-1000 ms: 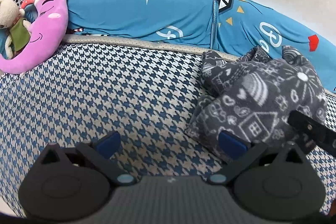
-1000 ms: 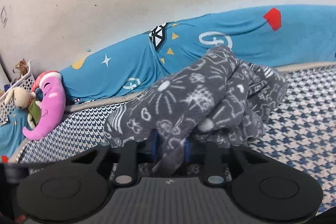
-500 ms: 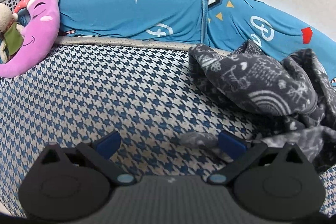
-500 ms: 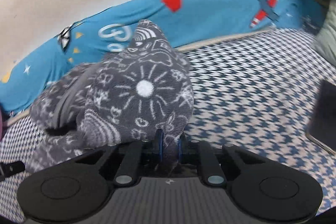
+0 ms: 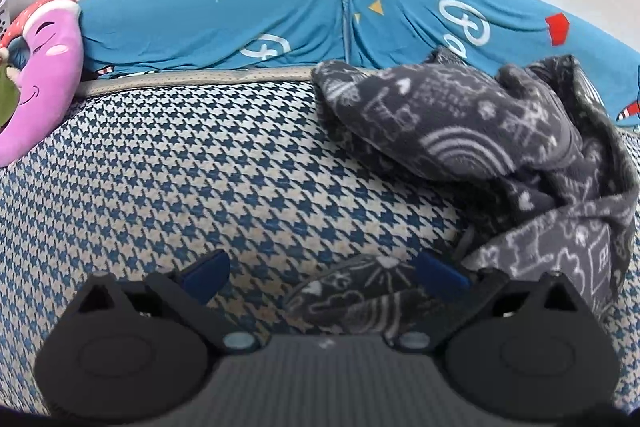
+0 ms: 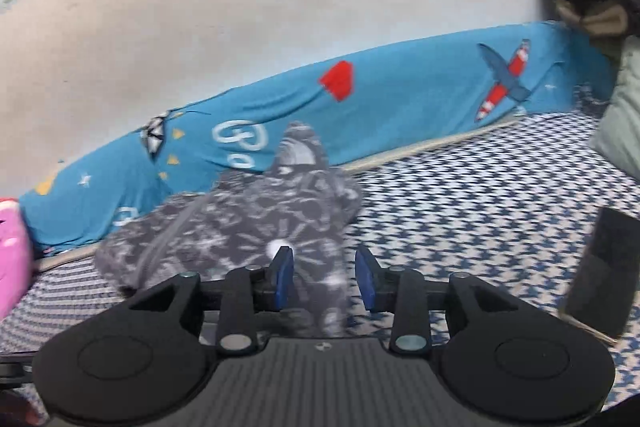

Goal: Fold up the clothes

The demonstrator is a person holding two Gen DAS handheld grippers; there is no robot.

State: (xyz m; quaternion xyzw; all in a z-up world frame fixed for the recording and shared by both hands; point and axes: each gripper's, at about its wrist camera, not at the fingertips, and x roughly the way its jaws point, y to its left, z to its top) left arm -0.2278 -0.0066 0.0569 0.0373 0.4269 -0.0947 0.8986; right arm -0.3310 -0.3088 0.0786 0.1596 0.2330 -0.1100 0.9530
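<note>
Grey patterned garment [image 5: 472,131] crumpled on houndstooth bed cover [image 5: 200,163], far right, near blue bolster [image 5: 248,15]. Left gripper [image 5: 324,271] spread wide over one fold; right gripper [image 6: 325,278] parted, cloth between, ungripped.

So I'm counting one grey doodle-print fleece garment [image 5: 472,131] sitting crumpled on one houndstooth bed cover [image 5: 192,163]. I'm seeing one blue cartoon-print sheet [image 5: 248,23] running along the wall, and one pink moon plush [image 5: 44,67] lying at the far left. Two grippers are showing: the left gripper [image 5: 324,269] and the right gripper [image 6: 323,277], each sporting two blue pads. One dark flat slab [image 6: 600,271] is lying at the right, can't tell what.
</note>
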